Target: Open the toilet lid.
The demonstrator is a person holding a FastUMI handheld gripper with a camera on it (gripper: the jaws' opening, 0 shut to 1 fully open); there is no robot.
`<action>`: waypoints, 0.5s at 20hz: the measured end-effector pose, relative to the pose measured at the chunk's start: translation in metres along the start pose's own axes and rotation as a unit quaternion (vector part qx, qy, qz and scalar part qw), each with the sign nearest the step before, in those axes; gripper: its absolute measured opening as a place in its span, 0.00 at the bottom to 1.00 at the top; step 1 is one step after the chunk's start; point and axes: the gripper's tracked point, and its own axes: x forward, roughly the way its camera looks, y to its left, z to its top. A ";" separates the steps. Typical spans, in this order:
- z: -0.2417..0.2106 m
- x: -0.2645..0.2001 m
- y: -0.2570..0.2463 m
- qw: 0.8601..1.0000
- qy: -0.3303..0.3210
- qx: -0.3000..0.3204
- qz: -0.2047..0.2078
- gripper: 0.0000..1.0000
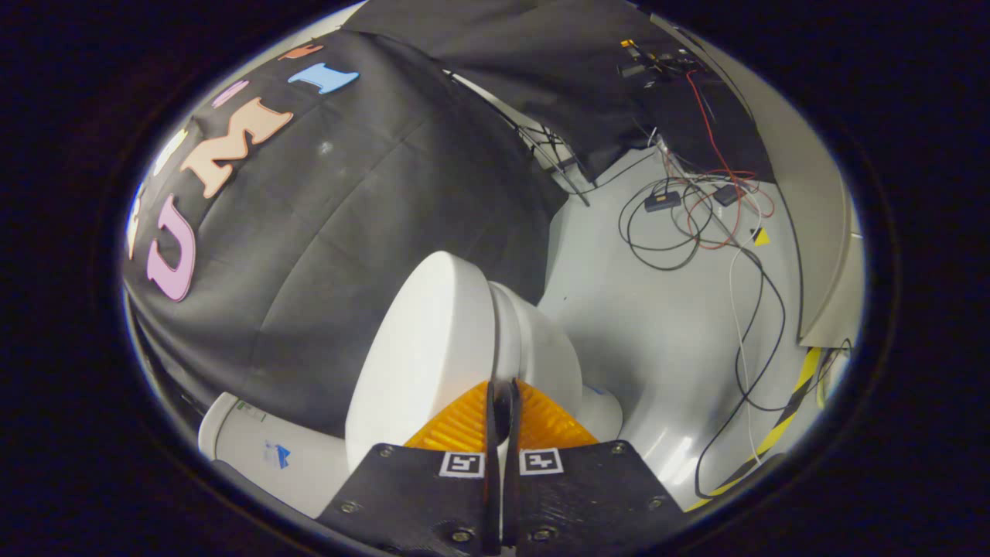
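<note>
Gripper (pixel 501 398) fingers closed together, empty, tips near toilet lid (pixel 421 348) edge; lid looks rigid, smooth, slippery — hook under rim.

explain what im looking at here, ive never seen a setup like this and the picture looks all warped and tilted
This is a single picture from a fisheye camera riding on a hand-held gripper, a two-finger tool that a person carries; no robot arm is involved. The wide lens bends everything into a round, tilted view. The dark plates with square markers at the bottom are the tool itself, and its two fingers point forward, closed together with only a thin slit between them and nothing held. Just beyond their tips is a white toilet. Its lid appears lifted away from the bowl, with the fingertips right at its edge. Behind it hangs the booth's black cloth wall. Beyond the toilet, loose cables lie on the pale floor.
</note>
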 end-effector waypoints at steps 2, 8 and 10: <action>-0.001 -0.004 0.002 1.000 0.004 0.014 -0.005 0.02; 0.010 -0.017 0.024 1.000 0.001 0.016 0.003 0.02; 0.013 -0.023 0.032 1.000 -0.004 0.016 0.008 0.02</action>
